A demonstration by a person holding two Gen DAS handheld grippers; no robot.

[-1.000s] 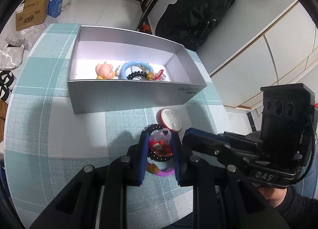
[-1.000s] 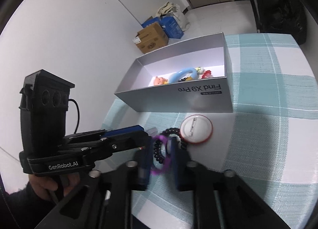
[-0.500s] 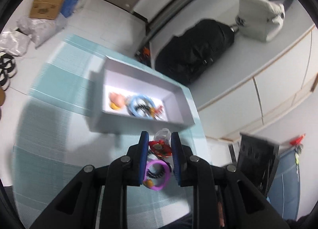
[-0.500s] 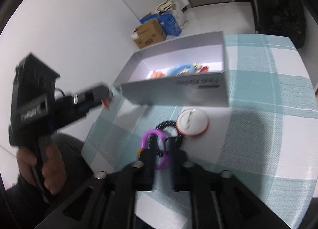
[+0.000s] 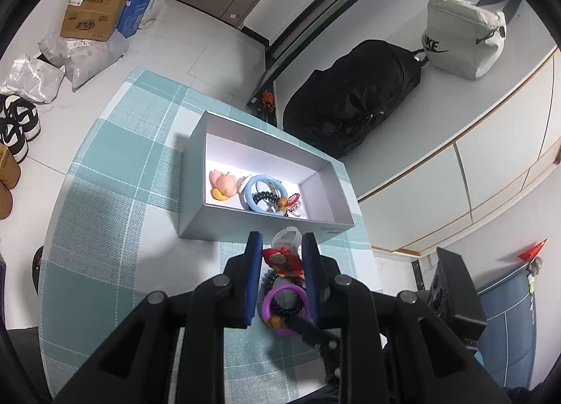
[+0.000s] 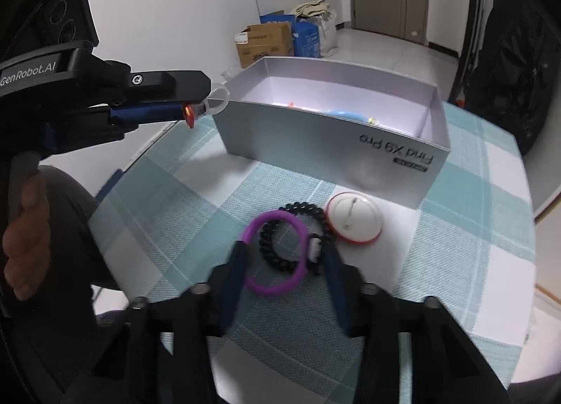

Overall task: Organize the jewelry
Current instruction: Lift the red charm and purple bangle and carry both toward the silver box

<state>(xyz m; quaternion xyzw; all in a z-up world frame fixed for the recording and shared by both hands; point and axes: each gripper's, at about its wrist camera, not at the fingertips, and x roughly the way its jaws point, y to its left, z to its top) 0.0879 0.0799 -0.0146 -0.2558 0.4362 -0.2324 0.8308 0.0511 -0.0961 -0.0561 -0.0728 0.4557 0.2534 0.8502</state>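
My left gripper (image 5: 282, 251) is shut on a red charm with a clear ring (image 5: 283, 259), held in the air near the silver box (image 5: 252, 225); it also shows in the right wrist view (image 6: 196, 111). The box (image 6: 315, 144) holds a pink figure (image 5: 221, 184), a blue ring (image 5: 261, 193) and other pieces. My right gripper (image 6: 284, 253) is open, low over the table, with a purple ring (image 6: 277, 253) and black coil ties (image 6: 280, 246) between its fingers. A white and red badge (image 6: 352, 221) lies beside them.
The box stands on a teal checked tablecloth (image 5: 105, 200). A black bag (image 5: 350, 102) and a white bag (image 5: 463, 42) rest on a ledge behind. Cardboard boxes (image 5: 94, 11) and shoes (image 5: 14, 123) are on the floor.
My left gripper has lifted the red charm off the pile and risen toward the box. My right gripper has opened around the purple ring and coil ties.
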